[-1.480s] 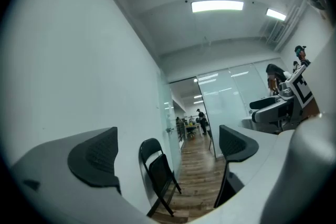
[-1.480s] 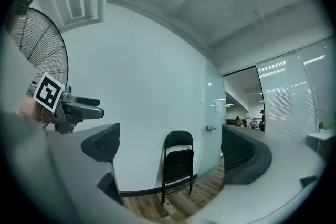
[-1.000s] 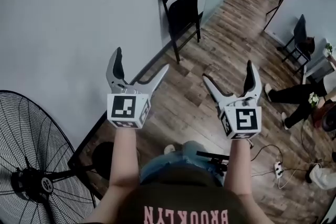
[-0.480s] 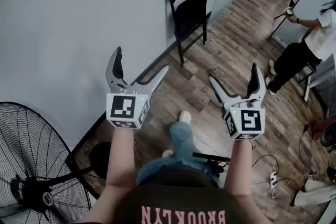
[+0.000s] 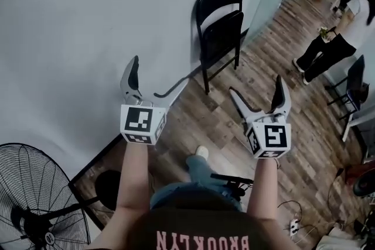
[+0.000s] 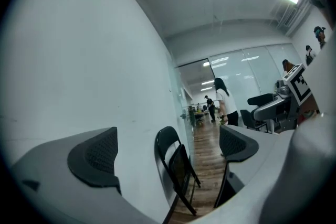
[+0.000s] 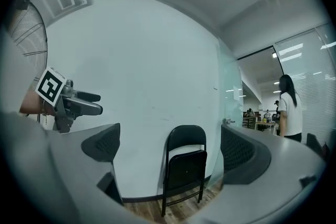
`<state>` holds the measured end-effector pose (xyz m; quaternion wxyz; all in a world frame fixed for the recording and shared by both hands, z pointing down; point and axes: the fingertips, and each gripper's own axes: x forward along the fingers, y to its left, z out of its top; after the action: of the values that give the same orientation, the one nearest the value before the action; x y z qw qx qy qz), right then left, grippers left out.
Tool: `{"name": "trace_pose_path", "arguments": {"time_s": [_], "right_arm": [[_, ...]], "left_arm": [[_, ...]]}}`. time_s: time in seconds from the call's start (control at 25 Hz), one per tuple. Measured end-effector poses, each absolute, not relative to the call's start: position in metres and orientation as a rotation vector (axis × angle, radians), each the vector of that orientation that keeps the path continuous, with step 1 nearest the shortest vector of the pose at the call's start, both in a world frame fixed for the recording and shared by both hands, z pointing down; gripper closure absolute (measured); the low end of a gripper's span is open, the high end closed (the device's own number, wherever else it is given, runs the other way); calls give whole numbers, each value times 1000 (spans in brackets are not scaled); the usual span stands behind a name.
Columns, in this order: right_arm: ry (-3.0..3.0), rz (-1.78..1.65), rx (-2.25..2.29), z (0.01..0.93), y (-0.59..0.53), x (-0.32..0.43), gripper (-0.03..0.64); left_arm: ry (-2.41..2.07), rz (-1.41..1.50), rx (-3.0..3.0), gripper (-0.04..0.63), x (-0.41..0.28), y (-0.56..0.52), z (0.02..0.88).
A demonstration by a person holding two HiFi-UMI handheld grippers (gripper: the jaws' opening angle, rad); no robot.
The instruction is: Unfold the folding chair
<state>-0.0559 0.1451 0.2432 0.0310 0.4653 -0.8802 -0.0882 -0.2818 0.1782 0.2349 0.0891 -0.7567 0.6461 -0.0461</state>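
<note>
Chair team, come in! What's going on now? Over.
Left gripper open, empty. Right gripper open, empty. Folding chair folded against wall, untouched. Nothing in the way.

The folding chair (image 5: 220, 32) at the far wall has a black tube frame, seemingly painted metal with a faint sheen. Its back and seat panels are smooth, dull black. The wall (image 5: 70, 38) is smooth, matt and pale. The floor (image 5: 205, 120) is grained wood-look planking with a soft gloss. The left tongs (image 5: 159, 72) and right tongs (image 5: 255, 85) are smooth pale-grey plastic, and their pads (image 6: 94, 157) are black and finely dimpled. The near-left fan (image 5: 35, 202) has a black wire grille.
</note>
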Motion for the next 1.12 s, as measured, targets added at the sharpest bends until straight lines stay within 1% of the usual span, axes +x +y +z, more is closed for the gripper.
{"name": "trace_pose_path", "arguments": {"time_s": [0.16,0.32,0.76,1.12], "right_arm": [[-2732,-198,1436,248,83,-49,44],[-2727,-194,1471,246,35,-40,44],[-2652,-139,1533,269,-9,-18,44],[-2607,-162,1534,279,-68,-14,44]], "left_arm": [[1932,-180,-2248,25,-278,122,236],[1937,-192,-2248,25,-270,80,234],[1945,-274,-2265,25,-266,19,247],[1982,-183,-2303,25,-277,-48,254]]}}
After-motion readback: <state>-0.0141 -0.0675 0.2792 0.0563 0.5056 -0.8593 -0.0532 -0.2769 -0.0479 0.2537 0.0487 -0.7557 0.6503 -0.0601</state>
